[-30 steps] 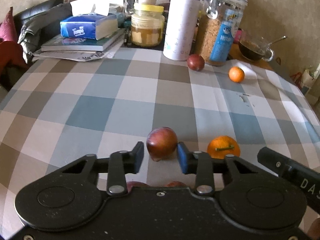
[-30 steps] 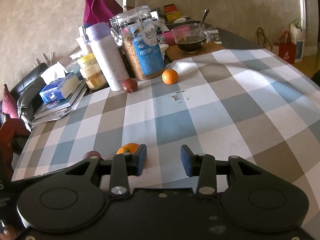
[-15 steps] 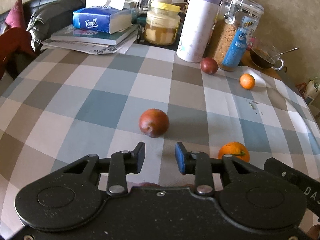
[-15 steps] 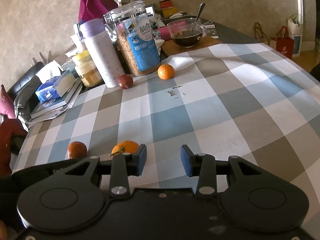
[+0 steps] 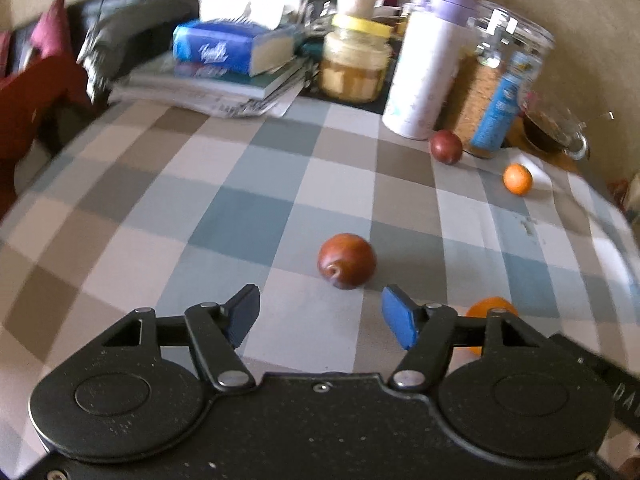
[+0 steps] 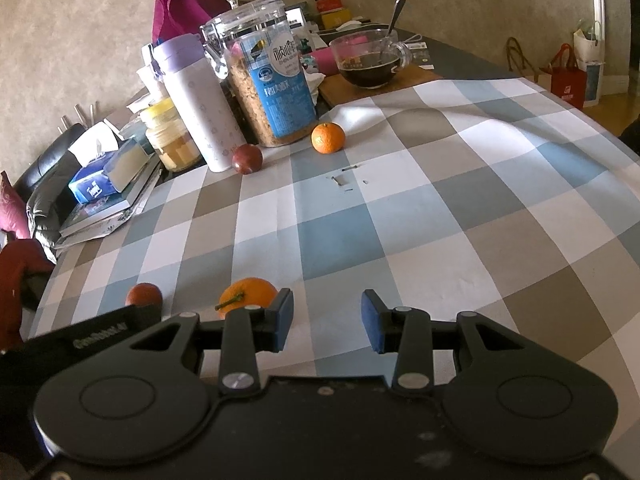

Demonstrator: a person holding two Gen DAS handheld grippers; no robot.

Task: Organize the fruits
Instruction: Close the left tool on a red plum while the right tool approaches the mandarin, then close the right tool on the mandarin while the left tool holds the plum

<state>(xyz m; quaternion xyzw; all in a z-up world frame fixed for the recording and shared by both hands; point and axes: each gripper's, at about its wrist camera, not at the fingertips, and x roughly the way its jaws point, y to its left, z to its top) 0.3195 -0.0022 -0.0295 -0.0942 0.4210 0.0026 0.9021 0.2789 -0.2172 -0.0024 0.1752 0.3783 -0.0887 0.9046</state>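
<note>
Checked cloth (image 6: pixel 400 220) lies open mid-table; jars (image 6: pixel 272 92) and bottle (image 6: pixel 200 108) crowd its far edge

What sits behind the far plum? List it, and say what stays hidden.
Directly behind the far plum stand the white flask and the clear cereal jar. Their bodies hide the table behind them; the jar's base edge behind the plum is covered.

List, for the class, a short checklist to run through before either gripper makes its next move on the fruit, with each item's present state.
1. Left gripper empty, jaws opening: ok.
2. Near red fruit resting free on the tablecloth, ahead of the left fingers: ok.
3. Right gripper open and empty: ok.
4. Near orange beside the right gripper's left finger, not between the fingers: not ok for grasping.
5. Far red fruit and far orange unobstructed: ok.
6. Where the fruits belong: cannot tell.
</note>
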